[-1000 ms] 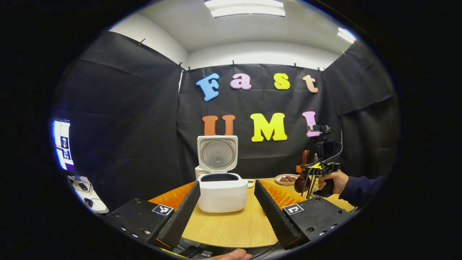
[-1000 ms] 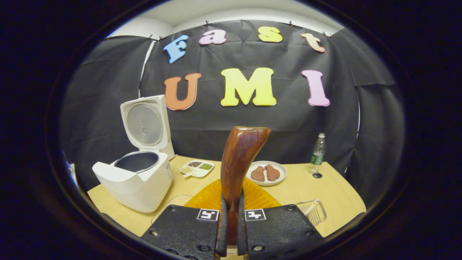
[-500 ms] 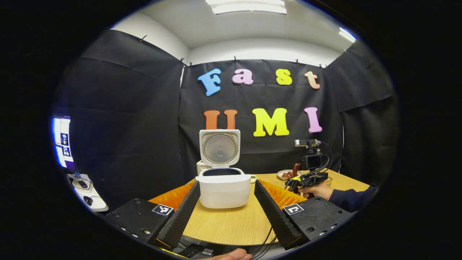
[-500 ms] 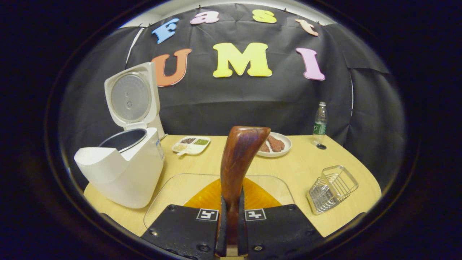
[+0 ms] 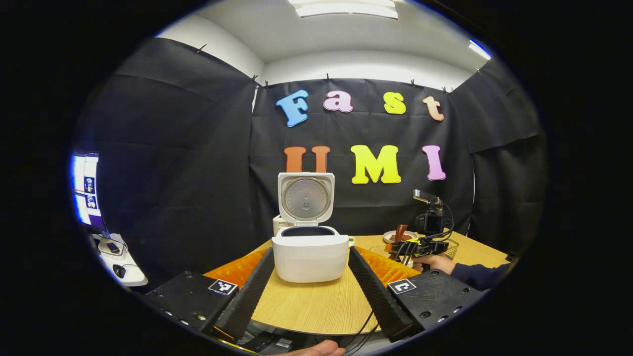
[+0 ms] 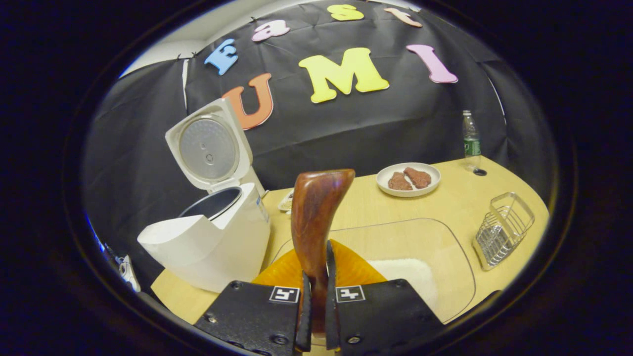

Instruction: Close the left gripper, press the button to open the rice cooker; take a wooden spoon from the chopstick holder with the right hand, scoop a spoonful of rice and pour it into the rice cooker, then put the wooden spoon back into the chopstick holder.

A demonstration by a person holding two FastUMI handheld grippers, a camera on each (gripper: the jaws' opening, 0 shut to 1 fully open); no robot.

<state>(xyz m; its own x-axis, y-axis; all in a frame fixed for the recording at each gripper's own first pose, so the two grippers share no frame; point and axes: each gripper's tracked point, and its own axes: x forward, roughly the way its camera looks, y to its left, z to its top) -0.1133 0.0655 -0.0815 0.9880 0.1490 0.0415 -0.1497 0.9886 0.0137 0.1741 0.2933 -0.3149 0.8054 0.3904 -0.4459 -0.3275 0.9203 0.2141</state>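
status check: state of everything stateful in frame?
Rice cooker: lid up, pot exposed.
Wooden spoon: clamped in the right gripper, handle up.
Left gripper: open, holding nothing.
Clear tray: rice inside.
Wire holder: upright, nothing in it.
Bottle: upright, capped.
Plate: two brown pieces on it.

**Open table between cooker and wire basket**

The white rice cooker [image 6: 212, 237] stands at the left, its raised lid [image 6: 210, 148] blocking passage behind it. A clear shallow tray of white rice [image 6: 395, 247] lies on the light wooden table [image 6: 445, 198] beside it. The wire basket [image 6: 502, 230] stands at the right edge, the white plate [image 6: 408, 179] farther back.
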